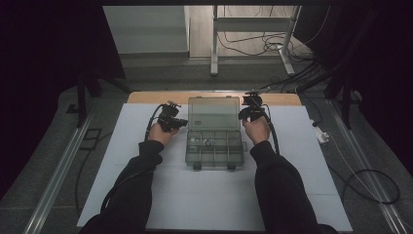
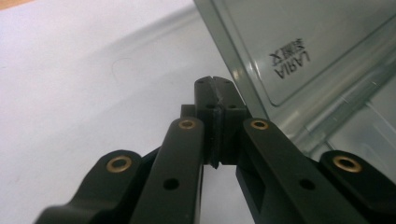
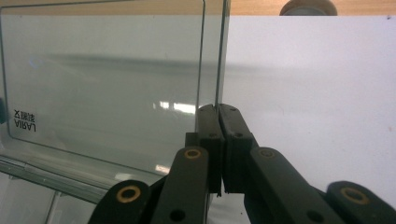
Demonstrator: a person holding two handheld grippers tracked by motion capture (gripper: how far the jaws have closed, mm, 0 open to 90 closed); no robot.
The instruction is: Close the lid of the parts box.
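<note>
Both pairs of black jaws are pressed together: the right gripper (image 3: 219,109) is clamped on the side edge of the raised lid (image 3: 107,84) of the clear grey plastic compartment box (image 1: 214,146), while nothing is seen between the tips of the left gripper (image 2: 215,83), just beside the lid's other edge. The box is set mid-table on a smooth white sheet (image 1: 146,195) over a wooden tabletop (image 1: 156,97); grey carpet (image 1: 58,141) and loose cables (image 1: 370,185) are seen around

Smoky grey see-through box (image 1: 214,141), black lettering on lid (image 3: 107,93); black tongs (image 2: 215,88); white table (image 1: 146,195).
</note>
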